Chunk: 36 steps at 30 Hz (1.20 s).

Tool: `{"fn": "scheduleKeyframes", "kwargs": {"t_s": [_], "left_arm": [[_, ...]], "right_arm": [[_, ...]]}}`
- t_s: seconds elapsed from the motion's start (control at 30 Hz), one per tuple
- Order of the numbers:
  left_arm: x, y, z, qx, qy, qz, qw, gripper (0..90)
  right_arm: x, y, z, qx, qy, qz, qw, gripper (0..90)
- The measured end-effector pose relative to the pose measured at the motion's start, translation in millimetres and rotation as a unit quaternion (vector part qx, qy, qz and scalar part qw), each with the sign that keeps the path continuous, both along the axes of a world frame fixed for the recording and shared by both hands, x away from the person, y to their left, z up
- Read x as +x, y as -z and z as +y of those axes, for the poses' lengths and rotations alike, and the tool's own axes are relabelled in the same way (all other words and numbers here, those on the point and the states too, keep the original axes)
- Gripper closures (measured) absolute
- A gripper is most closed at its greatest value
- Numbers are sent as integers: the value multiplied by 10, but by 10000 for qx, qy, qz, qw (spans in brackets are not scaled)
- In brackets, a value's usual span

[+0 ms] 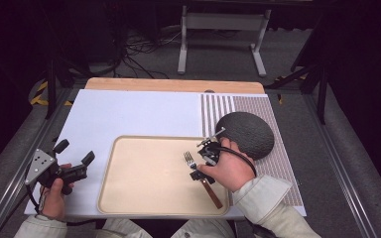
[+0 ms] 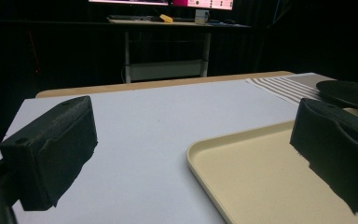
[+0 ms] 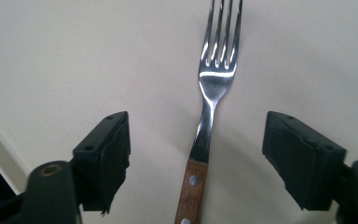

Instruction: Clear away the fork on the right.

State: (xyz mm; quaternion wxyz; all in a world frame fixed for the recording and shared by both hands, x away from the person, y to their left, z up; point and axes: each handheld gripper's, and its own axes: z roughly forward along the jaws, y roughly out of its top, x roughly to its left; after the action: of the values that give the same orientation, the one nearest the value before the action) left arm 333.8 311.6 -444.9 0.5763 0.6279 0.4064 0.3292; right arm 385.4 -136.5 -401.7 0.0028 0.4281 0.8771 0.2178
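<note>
A fork (image 1: 190, 159) with a wooden handle lies on the right part of a cream tray (image 1: 144, 178). My right gripper (image 1: 198, 161) stands open over it, one jaw on each side of the fork's neck. In the right gripper view the fork (image 3: 216, 74) points up between the two black fingers (image 3: 102, 154), and neither touches it. My left gripper (image 1: 74, 151) is held open just left of the tray, above the white sheet, with nothing in it. In the left gripper view its jaws (image 2: 193, 154) frame the tray's near-left corner (image 2: 270, 177).
A dark round plate (image 1: 245, 134) rests on a striped placemat (image 1: 278, 163) at the right, just behind my right hand. The white sheet (image 1: 129, 114) covers the table's left and middle. A wooden edge (image 1: 173, 85) runs along the far side.
</note>
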Motion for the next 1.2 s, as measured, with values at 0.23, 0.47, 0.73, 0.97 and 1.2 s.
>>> {"fn": "scheduleKeyframes", "kwargs": {"t_s": [0.23, 0.47, 0.73, 0.97, 1.2], "left_arm": [[2, 2, -6, 0, 9, 11, 10000, 11], [4, 4, -8, 1, 11, 15, 10000, 11], [11, 9, -14, 8, 27, 26, 10000, 11], [12, 9, -13, 13, 30, 24, 10000, 11], [12, 8, -15, 14, 30, 21, 10000, 11]], "right_arm": [[58, -62, 10, 105, -918, -804, 9925, 206], [125, -84, 51, 256, -1621, -1353, 9771, 352], [235, -32, 80, 495, -2268, -1666, 9583, 674], [305, 84, 121, 513, -2431, -1585, 9556, 873], [337, 227, 190, 489, -2540, -1478, 9546, 900]]}}
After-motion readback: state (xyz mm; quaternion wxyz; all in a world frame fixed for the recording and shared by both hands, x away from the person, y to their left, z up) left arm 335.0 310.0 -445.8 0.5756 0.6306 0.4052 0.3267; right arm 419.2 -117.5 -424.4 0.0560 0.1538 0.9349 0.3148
